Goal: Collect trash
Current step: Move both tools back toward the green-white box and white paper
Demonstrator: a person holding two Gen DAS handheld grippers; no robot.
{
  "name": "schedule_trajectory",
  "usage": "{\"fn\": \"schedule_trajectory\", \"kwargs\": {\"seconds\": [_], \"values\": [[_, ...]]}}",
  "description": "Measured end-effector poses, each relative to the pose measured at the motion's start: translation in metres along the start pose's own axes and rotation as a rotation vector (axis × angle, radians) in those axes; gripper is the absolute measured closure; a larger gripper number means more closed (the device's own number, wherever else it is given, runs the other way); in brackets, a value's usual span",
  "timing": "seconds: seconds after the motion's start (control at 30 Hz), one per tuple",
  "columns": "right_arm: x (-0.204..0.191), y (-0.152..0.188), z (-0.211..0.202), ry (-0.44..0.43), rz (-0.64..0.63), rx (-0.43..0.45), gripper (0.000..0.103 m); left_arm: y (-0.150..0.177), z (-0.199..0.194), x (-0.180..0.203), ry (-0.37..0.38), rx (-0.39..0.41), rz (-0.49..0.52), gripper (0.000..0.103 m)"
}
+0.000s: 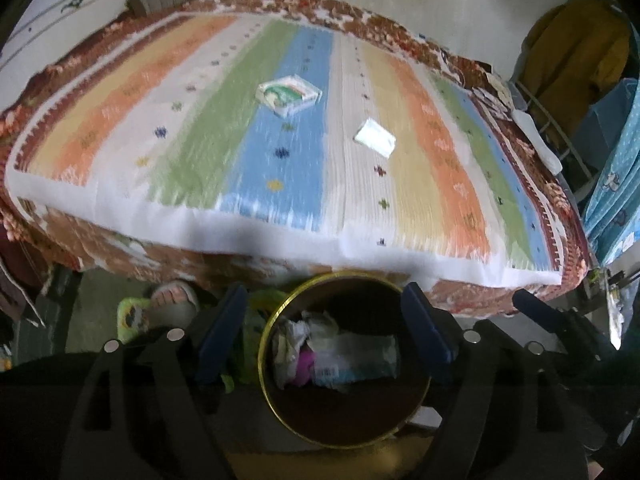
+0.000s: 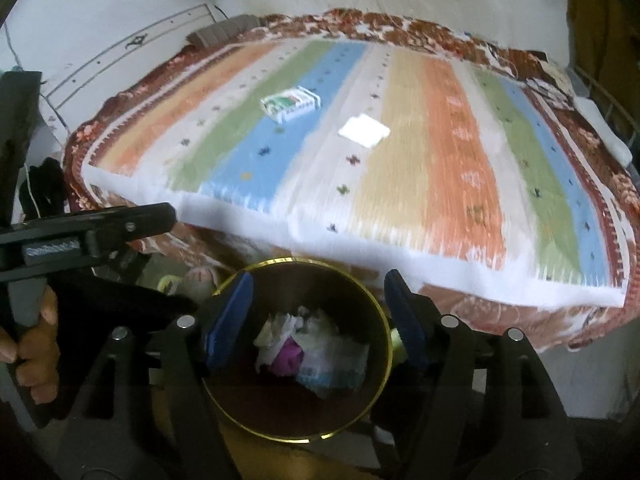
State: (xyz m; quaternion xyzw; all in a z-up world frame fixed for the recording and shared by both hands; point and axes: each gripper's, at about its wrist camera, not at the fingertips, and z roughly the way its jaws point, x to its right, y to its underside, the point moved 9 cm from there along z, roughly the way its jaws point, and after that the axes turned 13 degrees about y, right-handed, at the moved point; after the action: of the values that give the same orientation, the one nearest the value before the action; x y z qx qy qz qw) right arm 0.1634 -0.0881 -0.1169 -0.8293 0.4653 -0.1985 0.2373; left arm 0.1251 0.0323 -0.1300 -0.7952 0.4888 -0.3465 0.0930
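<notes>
A round bin with a gold rim (image 1: 276,316) stands on the floor before the bed and holds crumpled wrappers (image 1: 340,352). It also shows in the right wrist view (image 2: 384,320), with the trash (image 2: 316,352) inside. My left gripper (image 1: 326,334) is open and empty above the bin. My right gripper (image 2: 316,320) is open and empty above it too. On the striped bedspread (image 1: 280,184) lie a green-and-white box (image 1: 289,94) and a flat white packet (image 1: 375,137). The right wrist view shows the box (image 2: 291,103) and the packet (image 2: 364,130) too.
The left gripper's body and the hand holding it (image 2: 32,356) sit at the left of the right wrist view. A rack with yellow and blue cloth (image 1: 576,60) stands right of the bed. A slipper (image 1: 176,300) lies on the floor by the bin.
</notes>
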Motion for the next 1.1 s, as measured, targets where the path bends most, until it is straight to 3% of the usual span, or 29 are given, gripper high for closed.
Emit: {"fn": "schedule_trajectory", "kwargs": {"seconds": [0.27,0.37,0.47,0.67,0.83,1.1], "values": [[0.003,-0.032,-0.004,-0.002,-0.008,0.039,0.033,-0.040,-0.020,0.006,-0.022,0.084,0.078,0.018],[0.003,-0.046,-0.003,0.010,-0.027,0.061,0.031,-0.058,-0.029,0.013,0.005,0.122,0.113,0.014],[0.004,-0.066,0.001,0.020,-0.043,0.083,0.029,-0.073,-0.029,0.011,-0.058,0.134,0.154,0.014],[0.018,-0.104,0.019,0.052,-0.050,0.101,0.022,-0.115,-0.015,-0.001,-0.130,0.113,0.208,0.007],[0.021,-0.122,0.034,0.020,-0.038,0.087,0.014,-0.139,0.004,-0.010,-0.088,0.075,0.188,0.006],[0.019,-0.144,0.063,0.029,-0.079,0.095,0.009,-0.163,0.039,-0.031,-0.183,0.030,0.265,0.006]]}}
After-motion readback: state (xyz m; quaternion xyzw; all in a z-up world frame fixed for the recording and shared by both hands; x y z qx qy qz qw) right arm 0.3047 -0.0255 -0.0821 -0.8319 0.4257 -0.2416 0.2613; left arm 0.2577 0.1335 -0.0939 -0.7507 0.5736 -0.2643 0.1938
